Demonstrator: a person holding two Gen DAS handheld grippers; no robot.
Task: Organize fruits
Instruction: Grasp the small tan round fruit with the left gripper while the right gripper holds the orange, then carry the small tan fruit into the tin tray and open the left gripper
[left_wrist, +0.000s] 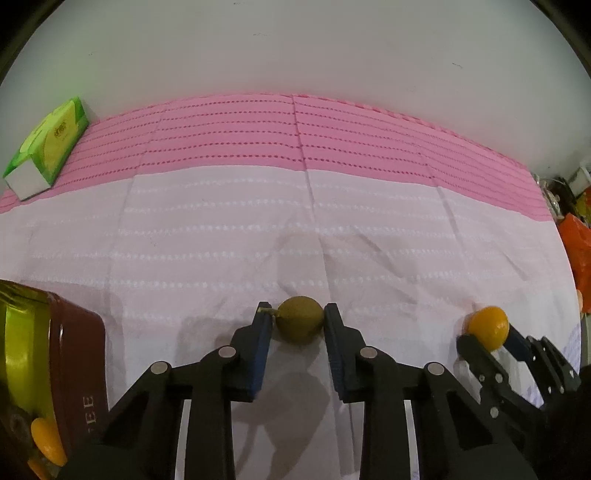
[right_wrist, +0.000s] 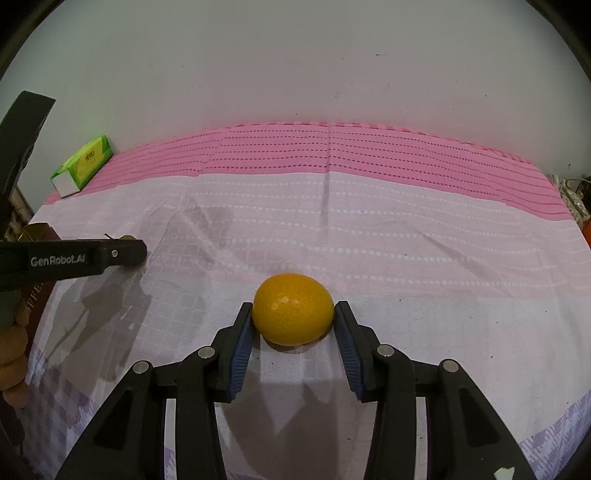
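Note:
A small brownish-green round fruit (left_wrist: 299, 325) with a short stem sits on the pale cloth, and my left gripper (left_wrist: 298, 317) is shut on it, blue pads pressing both sides. An orange citrus fruit (right_wrist: 293, 314) is held the same way by my right gripper (right_wrist: 294, 314), low over the cloth. In the left wrist view the right gripper (left_wrist: 489, 338) and its orange fruit (left_wrist: 487, 326) show at the right. The right wrist view shows the left gripper (right_wrist: 135, 251) side-on at the left, with only a sliver of its fruit (right_wrist: 127, 237) visible.
A dark red box (left_wrist: 79, 369) with a gold inside stands at the left, orange fruits (left_wrist: 44, 441) in it. A green tissue box (right_wrist: 83, 166) lies at the back left by the white wall. A hand (right_wrist: 13, 354) holds the left gripper. Pink-and-white cloth (right_wrist: 406, 229) covers the surface.

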